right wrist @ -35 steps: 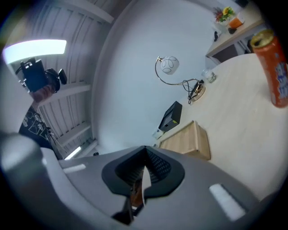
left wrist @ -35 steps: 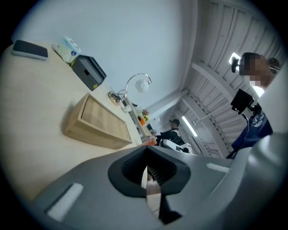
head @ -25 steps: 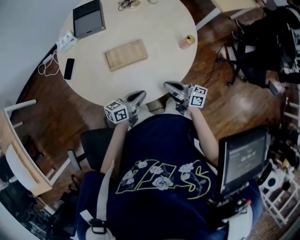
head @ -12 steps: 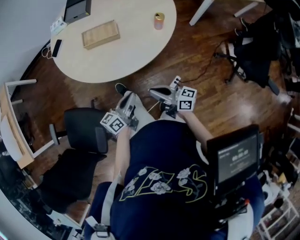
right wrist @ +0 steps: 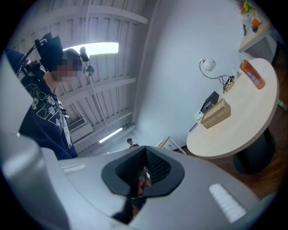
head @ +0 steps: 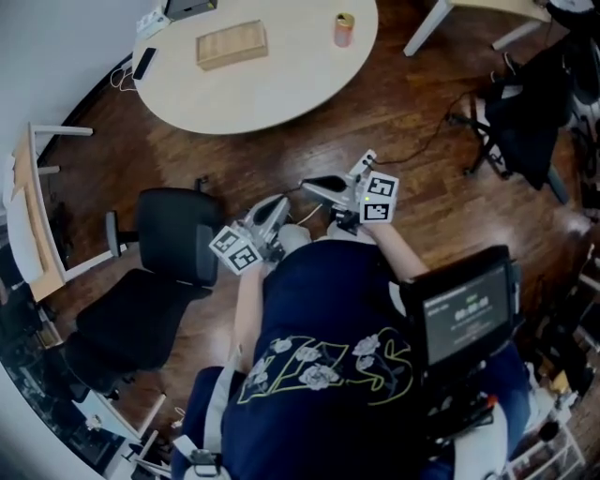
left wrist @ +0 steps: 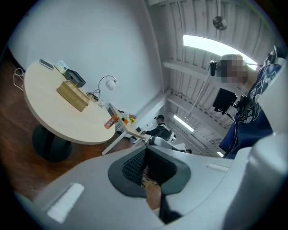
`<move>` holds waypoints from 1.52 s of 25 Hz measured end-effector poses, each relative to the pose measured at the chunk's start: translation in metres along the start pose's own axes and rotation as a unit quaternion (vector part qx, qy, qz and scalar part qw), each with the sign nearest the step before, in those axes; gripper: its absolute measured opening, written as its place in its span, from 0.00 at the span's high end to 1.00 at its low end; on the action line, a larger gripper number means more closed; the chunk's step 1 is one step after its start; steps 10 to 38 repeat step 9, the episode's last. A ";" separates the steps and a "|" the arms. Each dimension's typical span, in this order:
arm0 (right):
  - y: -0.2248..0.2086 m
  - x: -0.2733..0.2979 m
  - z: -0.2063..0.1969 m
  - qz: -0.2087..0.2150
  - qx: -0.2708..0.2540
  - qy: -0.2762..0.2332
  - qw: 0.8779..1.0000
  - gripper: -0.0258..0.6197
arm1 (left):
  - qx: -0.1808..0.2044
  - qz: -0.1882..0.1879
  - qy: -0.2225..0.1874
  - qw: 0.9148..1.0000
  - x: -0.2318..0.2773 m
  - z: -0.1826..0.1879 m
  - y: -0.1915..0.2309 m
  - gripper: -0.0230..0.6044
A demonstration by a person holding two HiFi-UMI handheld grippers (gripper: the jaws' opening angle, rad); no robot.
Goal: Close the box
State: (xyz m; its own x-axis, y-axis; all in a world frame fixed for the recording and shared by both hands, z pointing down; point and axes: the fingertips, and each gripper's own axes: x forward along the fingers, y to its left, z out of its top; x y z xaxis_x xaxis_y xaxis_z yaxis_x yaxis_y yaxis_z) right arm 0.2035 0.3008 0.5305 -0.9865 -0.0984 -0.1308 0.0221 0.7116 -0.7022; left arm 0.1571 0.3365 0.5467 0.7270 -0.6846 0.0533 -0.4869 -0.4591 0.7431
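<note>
**Head view:** person stands back from the round table [head: 281, 103], over wood floor. Wooden box [head: 232, 44] lies on the table's far-left part, lid flat, looks shut. Orange can [head: 344, 29] sits nr the table's right edge. Phone [head: 144, 63] at the left edge. L gripper [head: 278, 204] and R gripper [head: 311, 184] are held close to the chest, tips nr each other. Both are well apart from table and box. Black office chair [head: 150, 291] on person's left.

**L gripper view:** jaws pressed together, dark pads meeting, holding nothing. Beyond them: table [left wrist: 54, 119] w/ box [left wrist: 72, 95] toward its far side. Black device [left wrist: 74, 77] just behind the box. Can [left wrist: 111, 121] at the table's right edge.

**R gripper view:** jaws also closed tip to tip, empty. Box [right wrist: 216, 112] on table [right wrist: 243, 126] toward its left edge, w/ the black device [right wrist: 209, 101] just beside it. Can [right wrist: 251, 74] at the far-right edge.
</note>
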 end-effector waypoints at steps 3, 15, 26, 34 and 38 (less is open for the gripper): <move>0.016 0.006 0.002 0.003 -0.003 -0.004 1.000 0.98 | 0.021 -0.037 -0.014 0.999 0.001 0.017 -0.018 0.96; 0.030 0.030 -0.048 -0.048 -0.010 0.001 0.999 0.98 | 0.031 -0.085 0.015 0.996 -0.057 0.019 -0.030 0.96; 0.030 0.030 -0.048 -0.048 -0.010 0.001 0.999 0.98 | 0.031 -0.085 0.015 0.996 -0.057 0.019 -0.030 0.96; 0.030 0.030 -0.048 -0.048 -0.010 0.001 0.999 0.98 | 0.031 -0.085 0.015 0.996 -0.057 0.019 -0.030 0.96; 0.030 0.030 -0.048 -0.048 -0.010 0.001 0.999 0.98 | 0.031 -0.085 0.015 0.996 -0.057 0.019 -0.030 0.96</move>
